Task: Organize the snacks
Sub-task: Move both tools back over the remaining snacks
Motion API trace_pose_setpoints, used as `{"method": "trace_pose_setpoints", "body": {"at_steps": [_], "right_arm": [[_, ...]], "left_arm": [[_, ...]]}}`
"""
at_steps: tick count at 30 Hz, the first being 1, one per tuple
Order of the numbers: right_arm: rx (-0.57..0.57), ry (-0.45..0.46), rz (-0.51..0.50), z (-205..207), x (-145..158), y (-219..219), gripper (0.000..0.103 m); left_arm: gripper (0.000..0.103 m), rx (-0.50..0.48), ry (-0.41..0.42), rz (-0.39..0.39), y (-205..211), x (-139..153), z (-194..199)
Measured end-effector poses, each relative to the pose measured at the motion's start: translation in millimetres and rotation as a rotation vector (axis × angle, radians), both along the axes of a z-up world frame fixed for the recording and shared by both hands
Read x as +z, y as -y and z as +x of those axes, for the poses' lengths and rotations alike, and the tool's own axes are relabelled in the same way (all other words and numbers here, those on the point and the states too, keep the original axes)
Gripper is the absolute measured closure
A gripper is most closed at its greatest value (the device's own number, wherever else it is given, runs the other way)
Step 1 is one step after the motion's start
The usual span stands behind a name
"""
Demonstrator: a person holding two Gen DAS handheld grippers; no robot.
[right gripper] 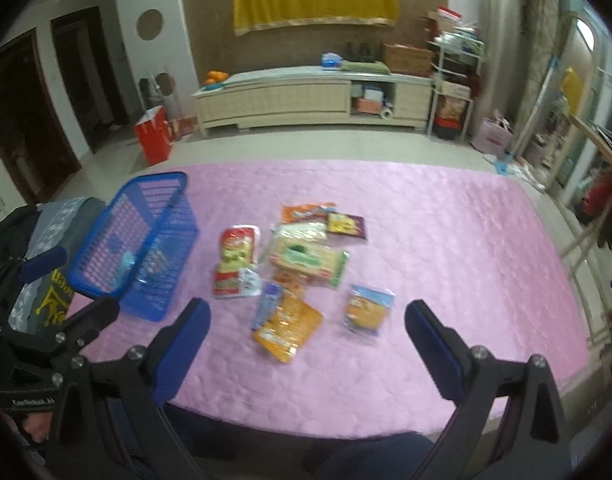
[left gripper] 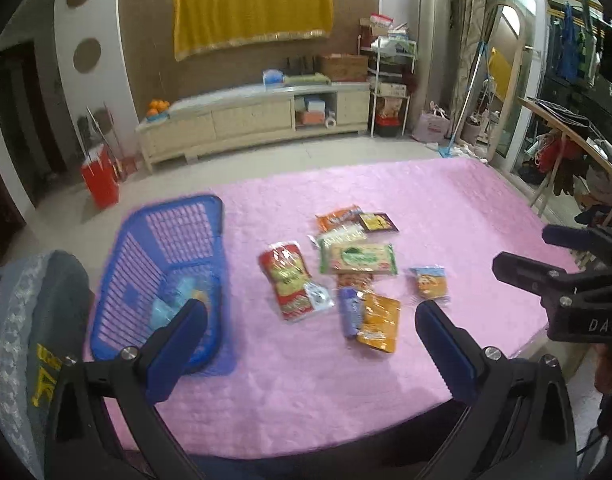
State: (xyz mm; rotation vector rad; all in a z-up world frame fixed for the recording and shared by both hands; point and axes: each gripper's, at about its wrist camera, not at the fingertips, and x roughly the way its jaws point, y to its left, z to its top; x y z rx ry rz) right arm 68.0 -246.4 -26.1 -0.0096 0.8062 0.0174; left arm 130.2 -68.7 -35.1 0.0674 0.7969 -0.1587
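Several snack packets lie in a loose heap mid-table: a red packet (left gripper: 286,276) (right gripper: 234,256), a green cracker pack (left gripper: 358,258) (right gripper: 306,260), an orange pouch (left gripper: 380,322) (right gripper: 288,326) and a small blue-topped packet (left gripper: 429,282) (right gripper: 366,308) off to the right. A blue plastic basket (left gripper: 210,200) (right gripper: 146,184) stands left of them with a light blue packet inside. My left gripper (left gripper: 311,307) (right gripper: 66,284) hangs open and empty near the basket's front corner. My right gripper (right gripper: 307,306) (left gripper: 534,248) is open and empty too, short of the orange pouch.
A pink quilted cloth (left gripper: 446,208) (right gripper: 446,220) covers the table, whose front edge runs just below the fingers. A grey garment (left gripper: 30,304) lies at the left edge. Beyond on the floor are a red bag (right gripper: 154,138), a long cabinet (right gripper: 306,96) and a wooden rack (left gripper: 566,144).
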Motion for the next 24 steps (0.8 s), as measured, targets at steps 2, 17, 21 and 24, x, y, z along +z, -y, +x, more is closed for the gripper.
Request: {"method": "trace_pose_setpoints", "body": {"at_steps": [2, 17, 21, 24], "right_arm": [[-0.022, -0.011, -0.004, 1, -6, 11, 0.004], [-0.096, -0.169, 0.032, 29, -78, 76, 0.004], [-0.119, -0.205, 0.003, 40, -104, 84, 0.004], [-0.124, -0.242, 0.003, 48, -120, 88, 0.004]], "left_arm": [[0.0, -0.003, -0.039, -0.022, 7, -8, 7], [0.0, -0.074, -0.196, -0.005, 55, -84, 52], [0.0, -0.093, -0.226, 0.02, 63, -105, 60], [0.0, -0.101, -0.259, 0.038, 68, -123, 69]]}}
